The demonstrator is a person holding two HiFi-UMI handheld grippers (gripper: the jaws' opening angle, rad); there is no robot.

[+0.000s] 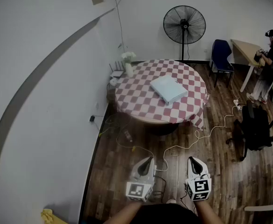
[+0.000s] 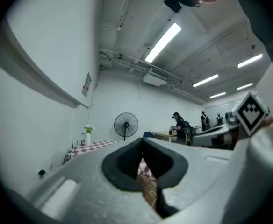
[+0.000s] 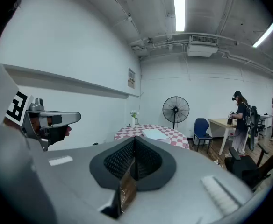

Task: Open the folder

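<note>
Lying on one table (image 1: 136, 97) is one folder (image 1: 169, 89). Well apart, left gripper (image 1: 148, 159) and right gripper (image 1: 193, 159), two in all, have jaws together, empty.

The head view looks steeply down from above the person, with the left tool (image 1: 147, 161) and right tool (image 1: 194, 161) close at its lower edge and the checkered surface (image 1: 141, 101) well ahead. Each tool view sits just behind its own jaws and faces roughly level across the room, the left tool view catching the right tool at its right edge and the right tool view catching the left tool at its left. All three views share the surface, the standing fan (image 1: 184, 24) and the person (image 1: 269, 59) at the far right.
</note>
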